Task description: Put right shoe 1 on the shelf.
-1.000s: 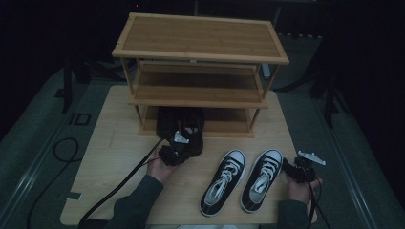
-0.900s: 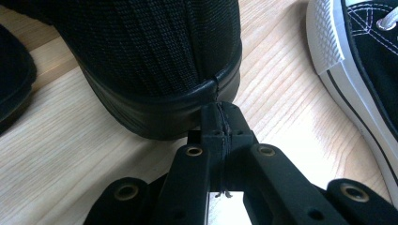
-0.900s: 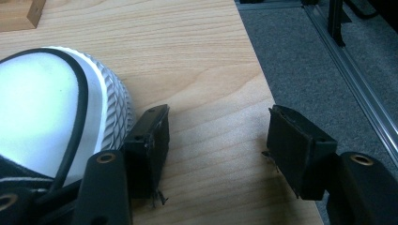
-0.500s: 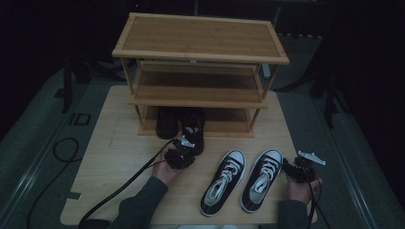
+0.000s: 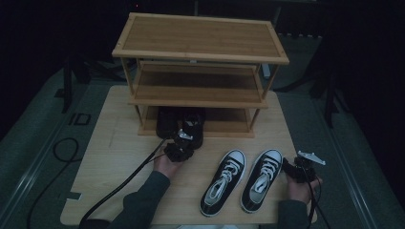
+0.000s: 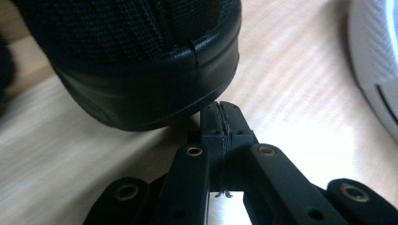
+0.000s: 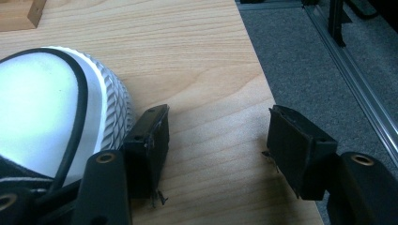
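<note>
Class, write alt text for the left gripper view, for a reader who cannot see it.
The closed left gripper points at the rounded end of a black shoe, its tips right at the sole's edge. Both sit on a pale wooden board, with a white sole at the right.

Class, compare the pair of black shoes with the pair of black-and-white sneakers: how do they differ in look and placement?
The black shoes are dark all over; the black-and-white sneakers have white toe caps, laces and soles. The black shoes sit partly under the bamboo rack on its bottom shelf; the sneakers lie on the open table in front. Both pairs stand side by side, toes toward the rack.
</note>
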Action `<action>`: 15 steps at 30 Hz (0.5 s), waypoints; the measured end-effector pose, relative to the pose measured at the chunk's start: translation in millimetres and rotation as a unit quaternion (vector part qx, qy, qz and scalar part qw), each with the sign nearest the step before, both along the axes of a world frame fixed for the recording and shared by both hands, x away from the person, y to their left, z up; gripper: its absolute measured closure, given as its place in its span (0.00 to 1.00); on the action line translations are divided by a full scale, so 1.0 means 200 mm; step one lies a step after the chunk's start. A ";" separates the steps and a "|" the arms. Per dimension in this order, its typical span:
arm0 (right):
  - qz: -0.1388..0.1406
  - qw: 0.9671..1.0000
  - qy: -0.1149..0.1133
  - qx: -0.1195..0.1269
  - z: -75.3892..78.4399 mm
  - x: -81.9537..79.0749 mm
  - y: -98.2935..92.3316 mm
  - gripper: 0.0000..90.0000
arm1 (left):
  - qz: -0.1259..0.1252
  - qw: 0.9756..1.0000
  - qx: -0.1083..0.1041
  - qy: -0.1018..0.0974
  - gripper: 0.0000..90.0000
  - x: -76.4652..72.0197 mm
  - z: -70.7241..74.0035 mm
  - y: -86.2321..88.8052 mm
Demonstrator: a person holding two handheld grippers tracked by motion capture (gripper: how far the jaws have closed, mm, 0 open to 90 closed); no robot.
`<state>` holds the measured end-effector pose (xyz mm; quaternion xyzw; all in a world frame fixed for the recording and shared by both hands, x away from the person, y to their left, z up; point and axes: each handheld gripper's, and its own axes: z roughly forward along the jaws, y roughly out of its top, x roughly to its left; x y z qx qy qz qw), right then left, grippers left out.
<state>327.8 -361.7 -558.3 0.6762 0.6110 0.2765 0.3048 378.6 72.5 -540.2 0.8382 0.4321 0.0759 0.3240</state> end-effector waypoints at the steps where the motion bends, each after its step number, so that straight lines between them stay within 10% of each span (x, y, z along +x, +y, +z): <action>1: 0.000 1.000 0.000 0.000 0.00 0.00 0.00 0.43 | 0.003 1.000 -0.001 0.002 1.00 0.01 0.00 0.01; 15: 0.000 1.000 0.000 0.000 0.00 0.00 0.00 0.43 | 0.033 0.999 -0.023 0.012 0.99 0.11 -0.02 0.08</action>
